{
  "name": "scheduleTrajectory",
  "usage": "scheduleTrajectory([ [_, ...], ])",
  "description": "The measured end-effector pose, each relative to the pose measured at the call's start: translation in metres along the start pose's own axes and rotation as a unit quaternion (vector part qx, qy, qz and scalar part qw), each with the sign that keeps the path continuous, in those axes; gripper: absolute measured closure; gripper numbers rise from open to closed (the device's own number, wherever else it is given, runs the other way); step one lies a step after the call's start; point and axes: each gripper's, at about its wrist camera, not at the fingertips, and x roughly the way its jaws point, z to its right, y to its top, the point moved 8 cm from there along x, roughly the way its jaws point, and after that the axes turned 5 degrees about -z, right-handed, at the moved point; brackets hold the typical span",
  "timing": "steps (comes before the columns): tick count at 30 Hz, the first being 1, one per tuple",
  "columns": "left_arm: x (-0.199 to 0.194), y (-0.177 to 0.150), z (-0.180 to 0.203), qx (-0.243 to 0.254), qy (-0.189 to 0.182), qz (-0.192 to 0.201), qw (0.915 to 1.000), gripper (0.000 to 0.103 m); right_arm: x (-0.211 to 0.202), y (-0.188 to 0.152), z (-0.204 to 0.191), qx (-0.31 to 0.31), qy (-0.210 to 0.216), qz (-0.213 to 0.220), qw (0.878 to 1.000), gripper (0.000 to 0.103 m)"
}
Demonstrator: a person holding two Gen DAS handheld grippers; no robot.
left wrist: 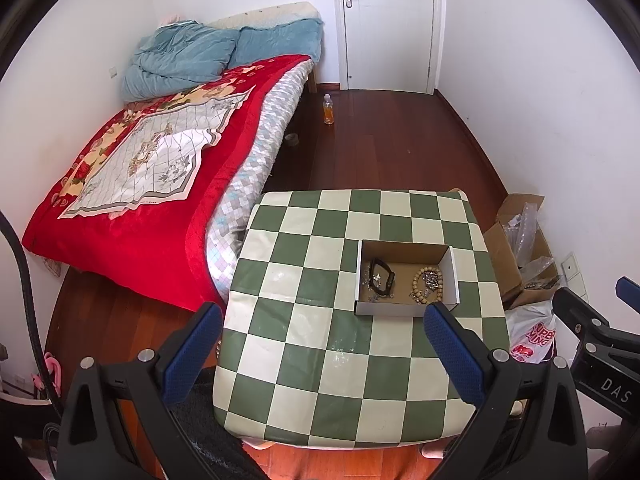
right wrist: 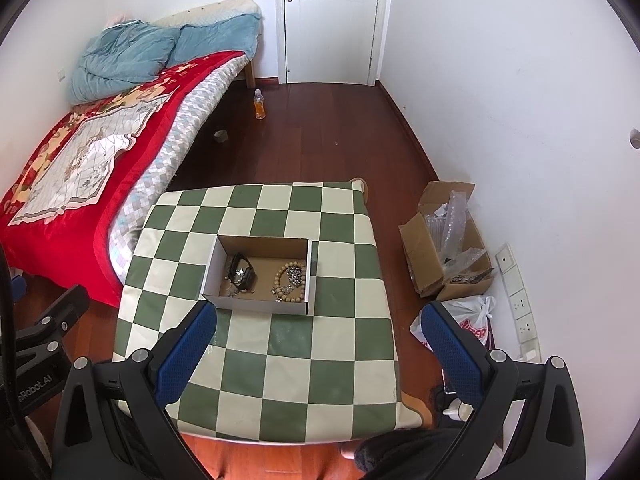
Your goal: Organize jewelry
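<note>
Left tool (left wrist: 322,316) is held wide apart above the near part of the checkered bench (left wrist: 312,360), nothing gripped, nothing touched. Right tool (right wrist: 318,316) is likewise spread wide, empty, raised over the bench's near right side. An open cardboard box (right wrist: 260,304) is seen on the bench, beyond both tools. Inside it, a black bracelet (right wrist: 242,270) with small silver pieces lies at the left, a wooden bead bracelet (right wrist: 282,276) with a silver chain (right wrist: 296,272) at the right.
</note>
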Motion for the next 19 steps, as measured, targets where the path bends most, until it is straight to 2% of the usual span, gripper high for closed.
scheduleTrajectory([
  [19, -0.0032, 0.0001, -0.0002, -0.003, -0.004, 0.003, 1.0000, 0.000, -0.0029, 0.0003, 0.0006, 0.001, 0.001, 0.003, 1.000, 0.000],
])
